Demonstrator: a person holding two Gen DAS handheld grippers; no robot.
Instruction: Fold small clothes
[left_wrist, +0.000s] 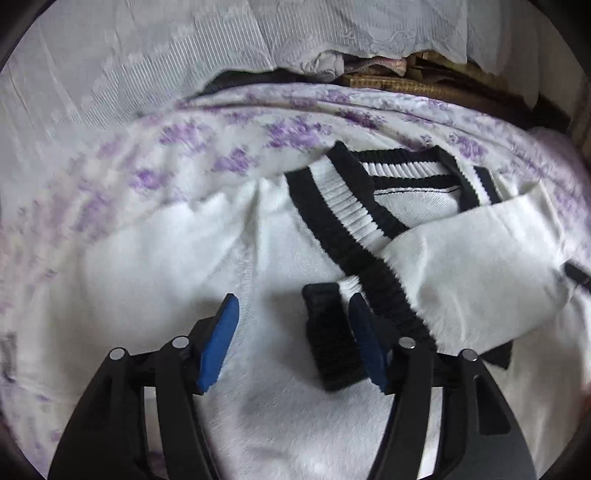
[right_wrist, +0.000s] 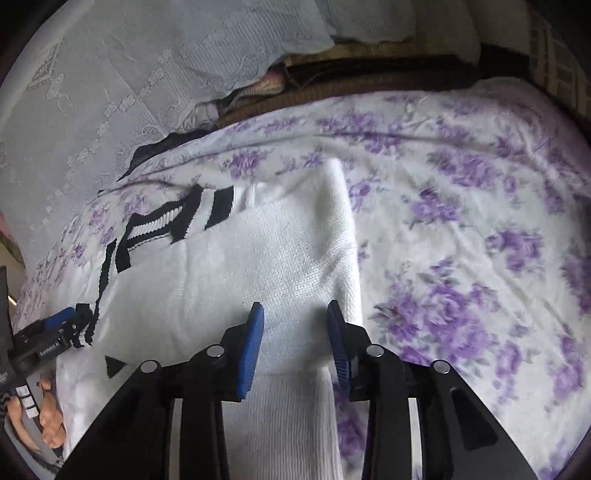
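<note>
Lying on the purple-flowered bedspread (right_wrist: 480, 206), the white sweater (left_wrist: 229, 258) has one sleeve (left_wrist: 476, 258) folded across its black-striped collar (left_wrist: 354, 206). Left gripper (left_wrist: 293, 306) fingers apart over the sweater, black cuff (left_wrist: 328, 339) between them. Right gripper (right_wrist: 295, 314) fingers apart, straddling white knit. Lace cloth (right_wrist: 110, 92) beyond the sweater.

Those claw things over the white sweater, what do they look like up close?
Each is a black plastic two-finger tool. The left gripper and right gripper both have flat blue pads on black linkage arms with round silver pins. The right wrist view shows the left one's body bearing white lettering and grey buttons beside the hand.
</note>
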